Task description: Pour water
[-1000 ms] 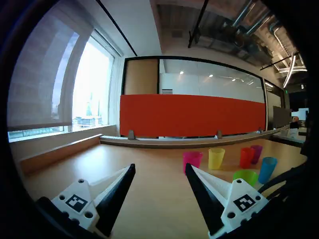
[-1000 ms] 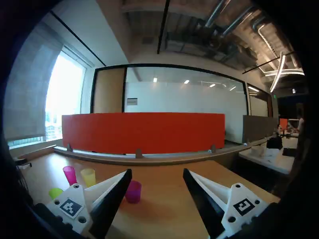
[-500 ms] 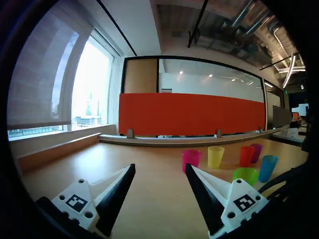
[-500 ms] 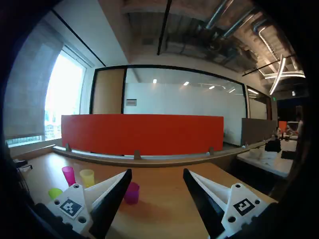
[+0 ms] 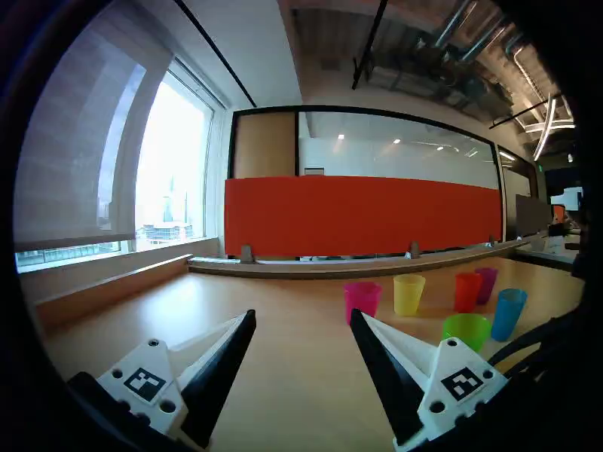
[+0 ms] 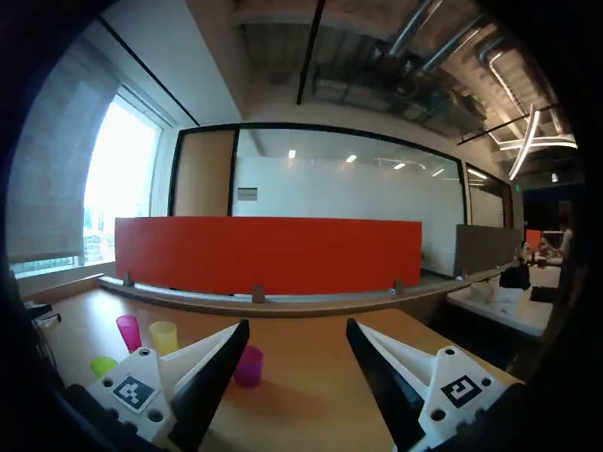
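Several plastic cups stand on the wooden table (image 5: pixel 286 339). In the left gripper view, a pink cup (image 5: pixel 362 300), a yellow cup (image 5: pixel 408 294), an orange cup (image 5: pixel 466 291), a purple cup (image 5: pixel 486 285), a blue cup (image 5: pixel 509 314) and a low green cup (image 5: pixel 466 331) sit to the right, beyond my left gripper (image 5: pixel 301 343), which is open and holds nothing. In the right gripper view, my right gripper (image 6: pixel 296 350) is open and holds nothing; a purple cup (image 6: pixel 249 366) stands just past its left finger, with a pink cup (image 6: pixel 129 332), a yellow cup (image 6: pixel 163 337) and a green cup (image 6: pixel 104 366) farther left.
An orange divider panel (image 5: pixel 362 216) runs along the table's far edge. A window (image 5: pixel 166 173) and a wooden ledge (image 5: pixel 105 290) lie to the left. Another desk with dark things (image 6: pixel 512 290) stands off to the right, past the table's edge.
Both views have shifted only slightly; the cups have drifted a little in each view. Both grippers stay open.
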`<state>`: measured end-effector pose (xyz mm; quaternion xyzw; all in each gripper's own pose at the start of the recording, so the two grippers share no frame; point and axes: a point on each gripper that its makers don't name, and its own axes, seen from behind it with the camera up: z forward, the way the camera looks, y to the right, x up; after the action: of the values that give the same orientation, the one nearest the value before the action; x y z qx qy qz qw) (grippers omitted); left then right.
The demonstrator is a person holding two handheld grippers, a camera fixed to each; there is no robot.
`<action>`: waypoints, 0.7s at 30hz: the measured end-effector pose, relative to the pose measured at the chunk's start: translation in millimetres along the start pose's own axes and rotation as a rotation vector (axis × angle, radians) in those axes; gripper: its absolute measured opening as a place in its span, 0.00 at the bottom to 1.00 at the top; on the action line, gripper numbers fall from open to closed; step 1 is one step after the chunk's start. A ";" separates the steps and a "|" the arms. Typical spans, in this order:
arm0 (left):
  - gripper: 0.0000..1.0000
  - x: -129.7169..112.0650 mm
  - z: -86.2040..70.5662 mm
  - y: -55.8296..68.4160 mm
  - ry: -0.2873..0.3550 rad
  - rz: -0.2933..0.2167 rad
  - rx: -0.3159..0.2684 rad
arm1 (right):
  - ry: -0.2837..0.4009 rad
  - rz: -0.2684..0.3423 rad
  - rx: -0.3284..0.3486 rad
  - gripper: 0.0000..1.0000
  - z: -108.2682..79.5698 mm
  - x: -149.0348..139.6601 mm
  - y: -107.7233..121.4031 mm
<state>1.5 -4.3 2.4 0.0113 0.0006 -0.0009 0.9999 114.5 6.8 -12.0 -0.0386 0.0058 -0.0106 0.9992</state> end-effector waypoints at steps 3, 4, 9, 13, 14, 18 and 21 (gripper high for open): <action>0.92 0.1 -0.6 -0.5 0.000 -0.001 0.002 | 0.001 -0.001 0.001 1.00 -0.4 0.7 0.6; 0.93 0.0 -0.7 -0.4 -0.001 0.000 0.001 | 0.001 0.000 0.000 1.00 -0.5 0.8 1.1; 0.93 -0.6 -0.8 -0.2 -0.001 0.000 0.000 | 0.002 0.005 -0.001 1.00 -0.9 1.5 3.0; 0.92 -0.9 -0.6 -0.2 -0.001 0.001 0.000 | 0.009 0.000 0.002 1.00 -1.4 3.4 3.6; 0.93 -0.9 -0.6 -0.1 -0.001 0.001 0.000 | 0.012 -0.002 0.002 1.00 -1.5 4.0 3.8; 0.92 -0.2 -0.5 0.4 -0.001 0.001 0.000 | 0.028 -0.008 0.004 1.00 -1.7 6.3 3.7; 0.93 -0.1 -0.3 0.4 -0.001 0.001 0.000 | 0.043 -0.006 0.009 1.00 -1.7 6.9 2.0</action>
<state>1.5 -4.0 2.0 0.0112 0.0001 -0.0002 0.9999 121.4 8.5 -13.9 -0.0339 0.0272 -0.0143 0.9990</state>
